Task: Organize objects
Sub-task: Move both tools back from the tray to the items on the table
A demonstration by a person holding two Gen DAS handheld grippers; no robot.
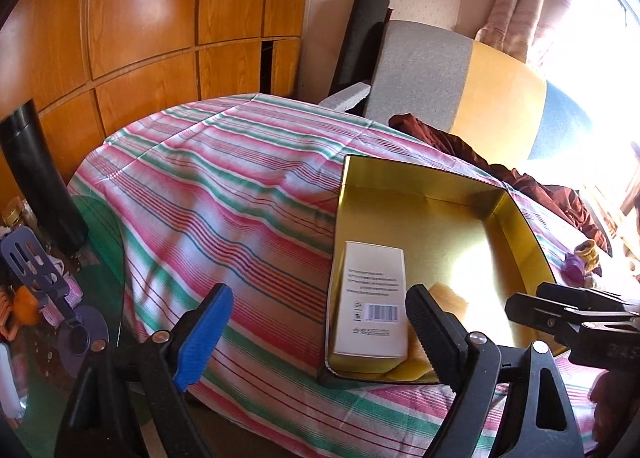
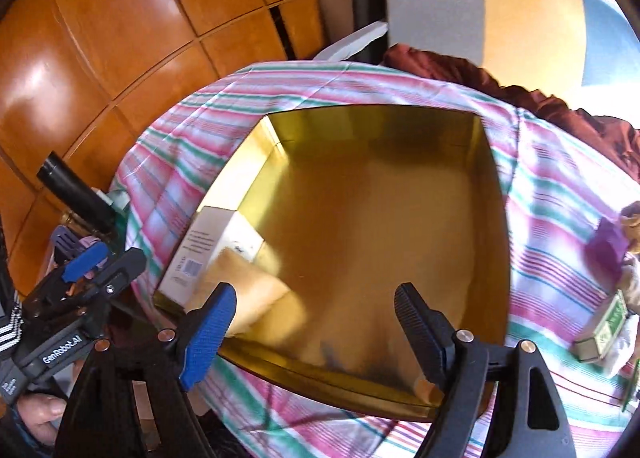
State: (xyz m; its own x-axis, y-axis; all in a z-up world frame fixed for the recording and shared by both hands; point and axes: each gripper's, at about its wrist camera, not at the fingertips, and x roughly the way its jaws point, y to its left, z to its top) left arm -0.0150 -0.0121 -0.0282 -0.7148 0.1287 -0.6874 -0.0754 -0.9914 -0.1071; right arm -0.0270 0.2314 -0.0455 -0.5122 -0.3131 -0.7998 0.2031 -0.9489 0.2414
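Beyond our spread, empty jaws we list: striped cloth (image 1: 240, 185), black flask (image 1: 40, 177) far left; ahead, gold tin (image 2: 360, 217) holding white box (image 1: 372, 298) and yellow sponge (image 2: 256, 298).

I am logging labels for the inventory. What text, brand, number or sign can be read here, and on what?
"GenRobot.AI": on the black left hand-held gripper.
White cardboard box in the gold metal tin: print and barcode, too small to read.
Small green box: blurred, unreadable.
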